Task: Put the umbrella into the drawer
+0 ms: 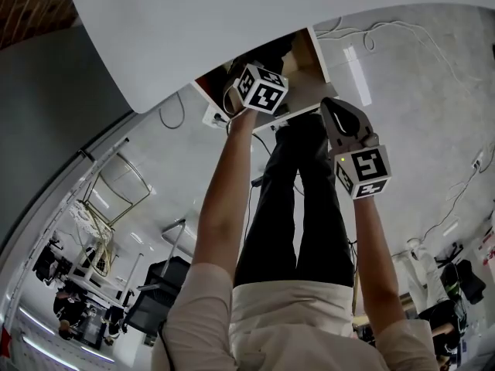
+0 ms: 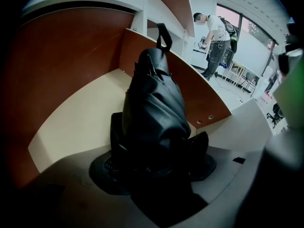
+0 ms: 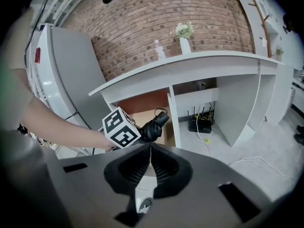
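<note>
Folded black umbrella [image 2: 153,99], creased fabric with a strap loop, stood mid-frame between my left gripper's [image 2: 159,124] released, wide-spread jaws, over the brown-walled, cream-floored drawer [image 2: 76,122]. My right gripper [image 3: 151,146] was clenched, empty.

Drawer [image 2: 71,127] stands open, with bare cream floor along its left side in the left gripper view, so there's room to pass. The umbrella [image 2: 152,103] blocks the drawer's middle and right. Red-brown walls hem the drawer in, and the white desk top [image 3: 190,63] hangs above it.
</note>
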Tool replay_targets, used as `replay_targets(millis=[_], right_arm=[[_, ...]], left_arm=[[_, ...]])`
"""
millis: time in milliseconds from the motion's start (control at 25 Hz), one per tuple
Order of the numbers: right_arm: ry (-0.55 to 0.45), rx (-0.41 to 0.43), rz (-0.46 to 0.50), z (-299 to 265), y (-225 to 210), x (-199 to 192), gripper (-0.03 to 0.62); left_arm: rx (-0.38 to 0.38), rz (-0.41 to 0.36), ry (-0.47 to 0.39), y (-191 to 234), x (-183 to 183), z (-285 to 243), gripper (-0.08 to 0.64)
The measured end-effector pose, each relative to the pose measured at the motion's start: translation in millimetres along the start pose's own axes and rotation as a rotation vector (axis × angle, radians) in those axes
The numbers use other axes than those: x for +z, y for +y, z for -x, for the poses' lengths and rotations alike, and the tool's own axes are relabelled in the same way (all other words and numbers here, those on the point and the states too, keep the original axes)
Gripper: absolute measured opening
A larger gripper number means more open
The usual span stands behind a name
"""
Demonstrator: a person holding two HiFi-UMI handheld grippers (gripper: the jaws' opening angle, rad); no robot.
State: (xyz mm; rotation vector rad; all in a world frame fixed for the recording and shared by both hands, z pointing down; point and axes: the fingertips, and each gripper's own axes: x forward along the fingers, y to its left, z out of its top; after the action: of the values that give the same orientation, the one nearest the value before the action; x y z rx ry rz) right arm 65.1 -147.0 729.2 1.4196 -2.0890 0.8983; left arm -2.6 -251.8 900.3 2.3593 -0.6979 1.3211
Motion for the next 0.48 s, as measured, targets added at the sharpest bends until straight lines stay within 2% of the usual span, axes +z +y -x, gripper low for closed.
replay_targets(millis=[200,480], right_arm=[[0.028,-0.002,-0.004,5.3,0.7,-16.4,0.067],[0.037,-0.026,-0.015,17.1,-3.7,-29.9,0.067]], left_arm=[[0.068,-0.05,0.025,1.0,-1.5,-4.2,0.275],[0.111,-0.052,0.026,1.8,-1.3,0.9,0.276]])
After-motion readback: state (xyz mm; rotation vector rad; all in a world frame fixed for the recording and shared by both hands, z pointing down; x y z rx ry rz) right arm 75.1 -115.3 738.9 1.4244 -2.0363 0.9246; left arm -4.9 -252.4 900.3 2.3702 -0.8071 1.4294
